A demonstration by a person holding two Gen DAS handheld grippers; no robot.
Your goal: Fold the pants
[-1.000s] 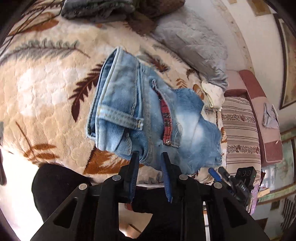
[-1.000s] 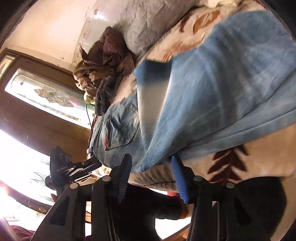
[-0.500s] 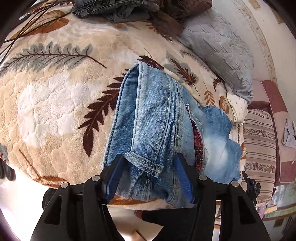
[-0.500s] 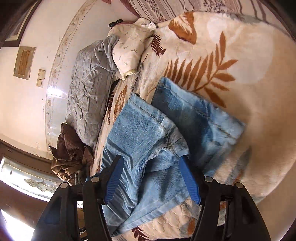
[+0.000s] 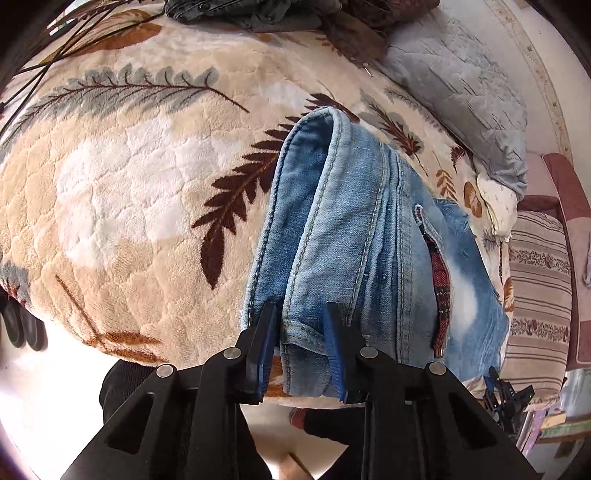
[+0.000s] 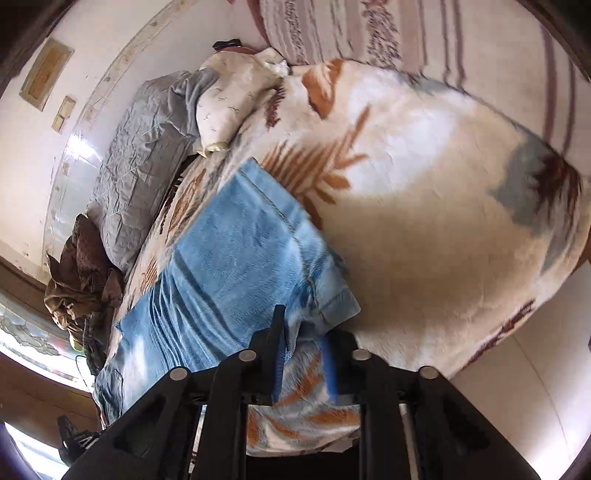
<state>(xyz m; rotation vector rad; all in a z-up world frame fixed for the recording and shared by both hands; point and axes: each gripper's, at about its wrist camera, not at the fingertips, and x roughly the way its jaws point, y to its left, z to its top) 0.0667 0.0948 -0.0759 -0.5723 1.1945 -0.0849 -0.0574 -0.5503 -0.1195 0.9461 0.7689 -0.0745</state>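
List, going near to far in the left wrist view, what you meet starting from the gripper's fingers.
left gripper closing around the jeans' waistband → folded jeans → leaf-patterned blanket → grey quilted pillow and dark heap of clothes at the far edge.

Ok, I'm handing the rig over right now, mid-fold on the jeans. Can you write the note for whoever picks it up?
Left gripper: jaws closing, the waistband end of the jeans between the pads at the near edge of the bed.
Right gripper: jaws closing at the leg hems; the picture is blurred, so contact is unclear.
Jeans: lying on the leaf-print blanket, already folded lengthwise, one leg on the other, stretched along the near edge.
Done: the lengthwise fold.
Left: secure both ends, bring hems and waistband together, then smooth the stack flat.
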